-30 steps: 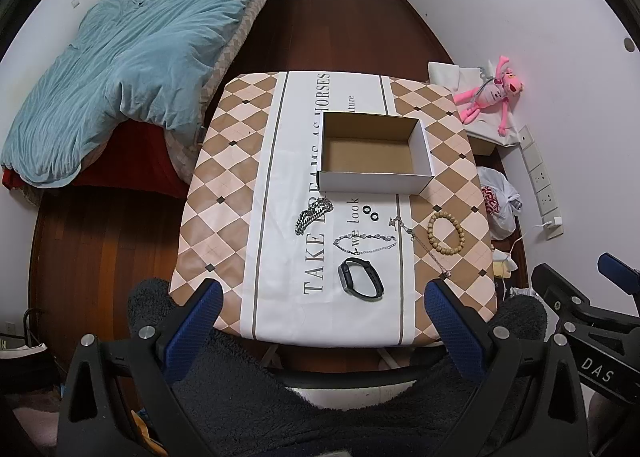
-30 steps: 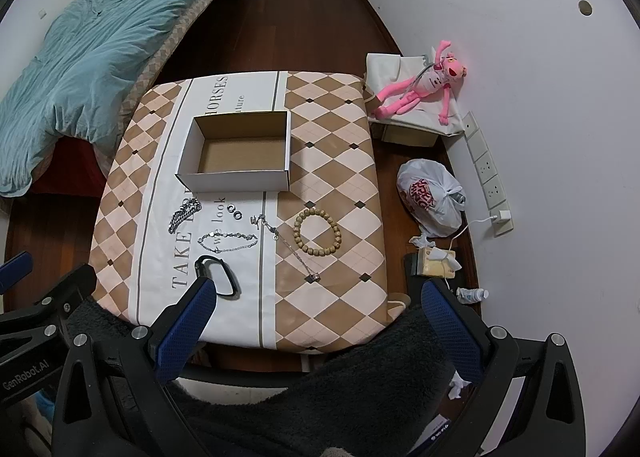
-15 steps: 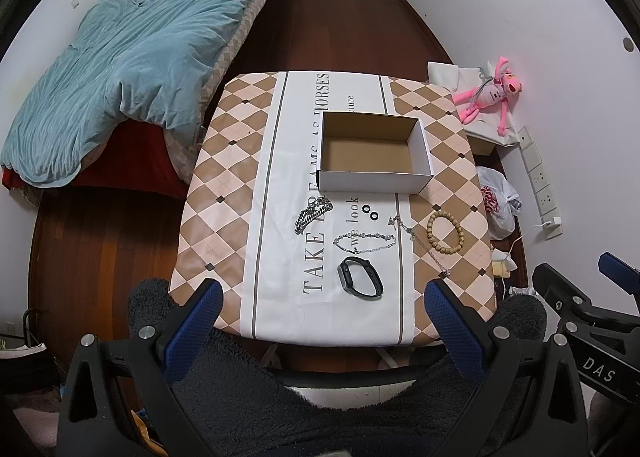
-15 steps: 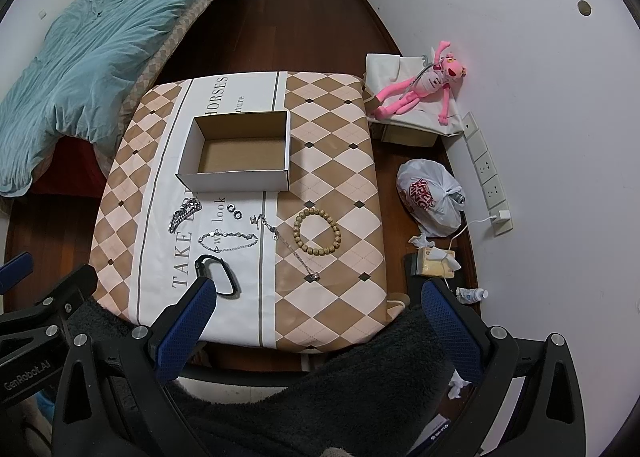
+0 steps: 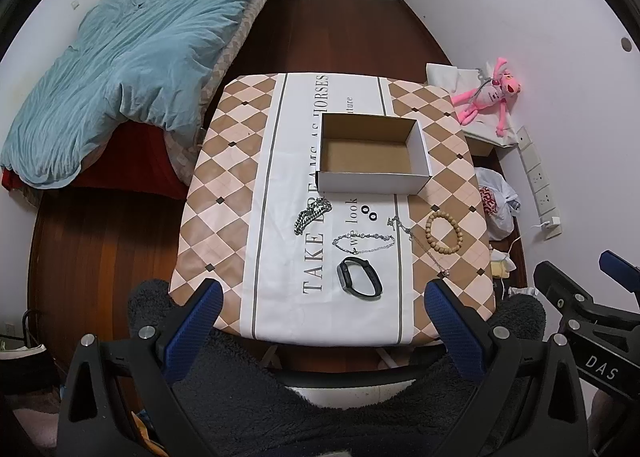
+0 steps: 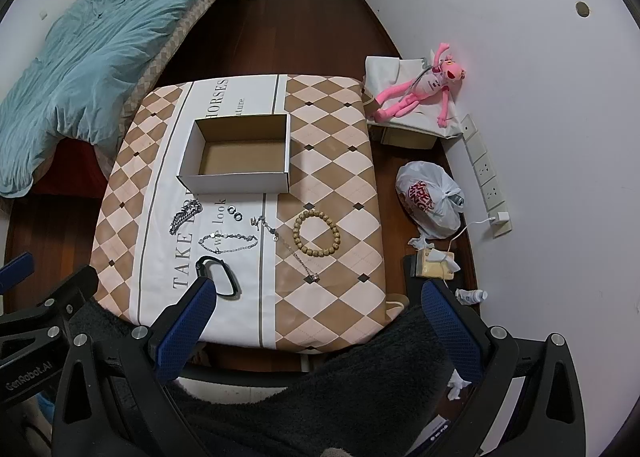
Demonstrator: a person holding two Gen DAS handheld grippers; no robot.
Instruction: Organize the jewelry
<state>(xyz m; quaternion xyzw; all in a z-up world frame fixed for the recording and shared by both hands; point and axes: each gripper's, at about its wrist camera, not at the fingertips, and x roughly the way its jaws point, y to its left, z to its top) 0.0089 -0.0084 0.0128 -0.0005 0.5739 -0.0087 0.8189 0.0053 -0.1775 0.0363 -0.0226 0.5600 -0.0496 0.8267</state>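
Note:
An open, empty cardboard box stands mid-table. In front of it lie a thick silver chain, two small black rings, a thin silver bracelet, a long pendant necklace, a wooden bead bracelet and a black watch band. My left gripper and right gripper are both open and empty, held high above the table's near edge.
The table wears a checked cloth. A bed with a blue duvet is at left. A pink plush toy, a white plastic bag and a wall power strip are at right. Dark wooden floor surrounds the table.

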